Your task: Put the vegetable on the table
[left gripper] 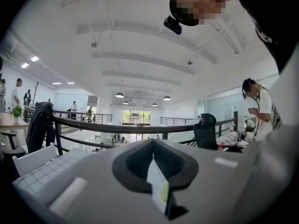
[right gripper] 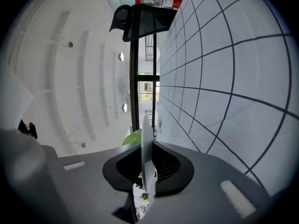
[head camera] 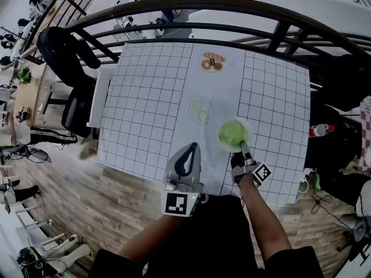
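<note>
The vegetable (head camera: 233, 133) is a round green leafy picture on a thin white card. My right gripper (head camera: 242, 149) is shut on the card's near edge and holds it just over the white gridded table (head camera: 145, 97), right of centre. In the right gripper view the card (right gripper: 146, 139) stands edge-on between the closed jaws of that gripper (right gripper: 147, 146), with the green (right gripper: 132, 136) showing behind. My left gripper (head camera: 192, 148) hovers over the table's near edge, left of the right one. In its own view the left gripper (left gripper: 156, 158) is shut on a white card (left gripper: 156, 183) with a green patch.
A card with cucumber slices (head camera: 201, 110) lies mid-table and a card with brown cookies (head camera: 213, 61) near the far edge. A black railing (head camera: 232, 7) curves behind the table. A black chair (head camera: 66, 54) stands at the left, a red-capped bottle (head camera: 320, 130) off the right edge.
</note>
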Demonstrator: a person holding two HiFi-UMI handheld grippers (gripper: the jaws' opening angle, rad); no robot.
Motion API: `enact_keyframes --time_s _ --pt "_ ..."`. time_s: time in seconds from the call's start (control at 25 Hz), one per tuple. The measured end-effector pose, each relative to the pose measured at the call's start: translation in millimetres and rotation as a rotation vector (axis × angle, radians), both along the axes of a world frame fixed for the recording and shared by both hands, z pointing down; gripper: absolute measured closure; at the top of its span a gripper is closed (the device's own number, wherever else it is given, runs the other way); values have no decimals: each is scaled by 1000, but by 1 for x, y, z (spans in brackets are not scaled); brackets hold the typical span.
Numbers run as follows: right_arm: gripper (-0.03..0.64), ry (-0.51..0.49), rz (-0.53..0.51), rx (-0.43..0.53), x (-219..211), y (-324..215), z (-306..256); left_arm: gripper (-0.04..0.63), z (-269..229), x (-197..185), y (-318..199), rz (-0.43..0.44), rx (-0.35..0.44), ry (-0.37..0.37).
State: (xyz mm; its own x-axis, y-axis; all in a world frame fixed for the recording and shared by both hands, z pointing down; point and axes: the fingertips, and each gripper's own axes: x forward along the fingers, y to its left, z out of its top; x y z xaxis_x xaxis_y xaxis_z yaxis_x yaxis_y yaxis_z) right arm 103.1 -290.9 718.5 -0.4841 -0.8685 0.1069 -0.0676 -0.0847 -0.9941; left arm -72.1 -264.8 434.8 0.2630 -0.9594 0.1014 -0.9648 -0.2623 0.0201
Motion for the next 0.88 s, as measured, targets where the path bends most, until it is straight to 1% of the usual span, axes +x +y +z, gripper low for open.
enact_keyframes --time_s 0.08,0.2,0.36,0.56,0.88 --pt "583 8 1 -18 -1 -2 11 588 7 0 -1 -6 -35 -1" --pt "581 2 5 -33 -2 -7 23 588 11 0 -3 -13 -44 -8" --pt "581 44 -4 -46 -2 -16 40 588 19 -5 -6 -24 -59 -21" --pt "581 41 -17 -48 -4 -26 49 588 22 -6 -10 -38 -56 -31" --pt "580 37 9 -116 -6 -26 66 588 23 -2 -12 -39 -62 -20"
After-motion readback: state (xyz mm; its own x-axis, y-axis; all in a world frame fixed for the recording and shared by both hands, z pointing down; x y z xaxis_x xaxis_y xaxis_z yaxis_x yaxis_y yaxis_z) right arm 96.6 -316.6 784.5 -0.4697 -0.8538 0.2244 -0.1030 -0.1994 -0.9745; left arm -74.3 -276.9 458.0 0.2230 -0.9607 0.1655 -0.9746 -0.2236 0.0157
